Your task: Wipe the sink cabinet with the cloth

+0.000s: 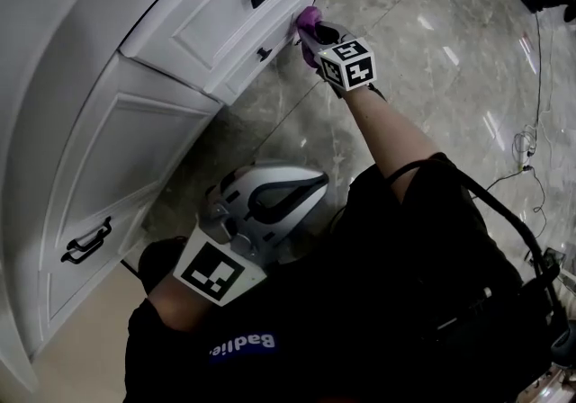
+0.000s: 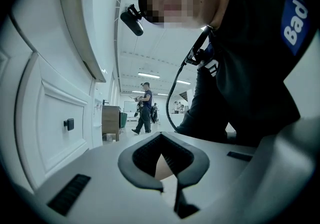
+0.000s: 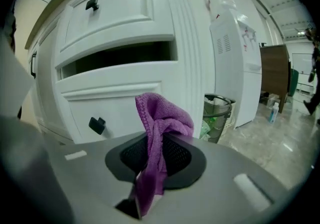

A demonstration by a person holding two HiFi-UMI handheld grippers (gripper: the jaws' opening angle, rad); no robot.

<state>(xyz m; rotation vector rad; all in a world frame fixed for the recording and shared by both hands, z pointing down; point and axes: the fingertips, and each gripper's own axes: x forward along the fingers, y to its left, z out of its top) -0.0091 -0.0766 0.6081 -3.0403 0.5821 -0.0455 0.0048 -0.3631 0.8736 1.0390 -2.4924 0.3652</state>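
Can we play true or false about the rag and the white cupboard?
1. The cloth is purple. True.
2. The left hand-held gripper holds the cloth. False: the right hand-held gripper is shut on it. The left one is shut and empty.
3. The drawer handles on the cabinet are gold. False: they are black.
4. A bin stands on the floor. True.

The sink cabinet [image 1: 135, 149] overruns the head view's left edge.
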